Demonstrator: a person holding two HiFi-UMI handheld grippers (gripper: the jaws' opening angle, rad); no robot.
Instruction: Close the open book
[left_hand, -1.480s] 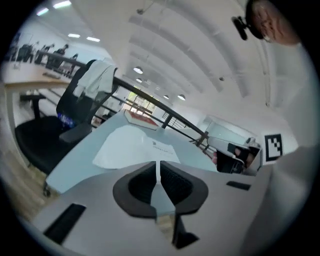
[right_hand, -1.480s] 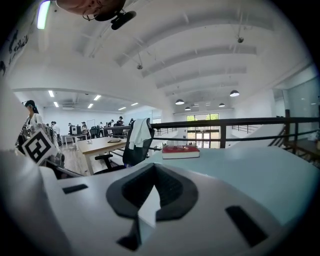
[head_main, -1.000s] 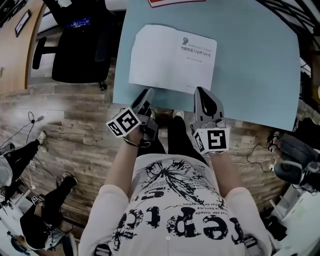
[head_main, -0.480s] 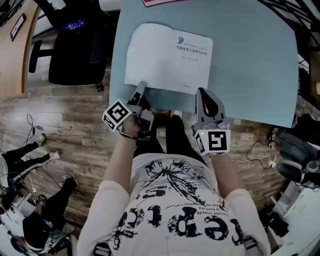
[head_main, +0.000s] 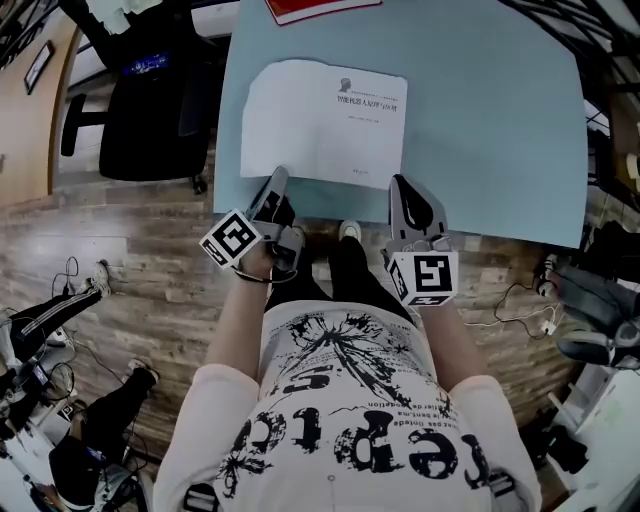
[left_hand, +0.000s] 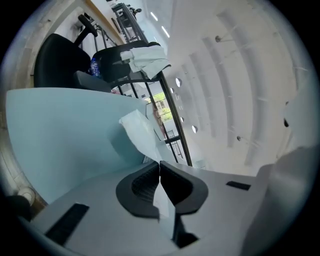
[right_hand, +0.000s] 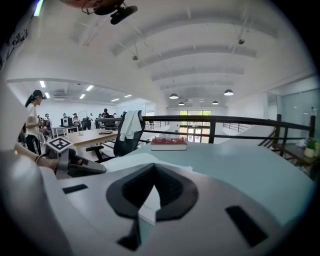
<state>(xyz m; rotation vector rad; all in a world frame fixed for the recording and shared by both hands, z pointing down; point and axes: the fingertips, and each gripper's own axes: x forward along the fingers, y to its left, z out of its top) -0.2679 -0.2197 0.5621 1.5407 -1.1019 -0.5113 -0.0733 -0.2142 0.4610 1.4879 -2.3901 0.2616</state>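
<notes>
Progress is slight: the book (head_main: 325, 120) lies open at the table's (head_main: 500, 120) near edge. The left gripper (head_main: 276, 185) has just closed its jaws on the left page (left_hand: 141, 134), lifting its corner. The right gripper (head_main: 402, 190) seems clamped on the book's near-right corner. Folding over remains.

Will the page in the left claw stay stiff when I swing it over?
Probably floppy: the page curls above the left claw, whose jaws have just been closing and now pinch its thin edge. Likely light, yet it may crease if yanked. The open book might slide on the smooth table.
</notes>
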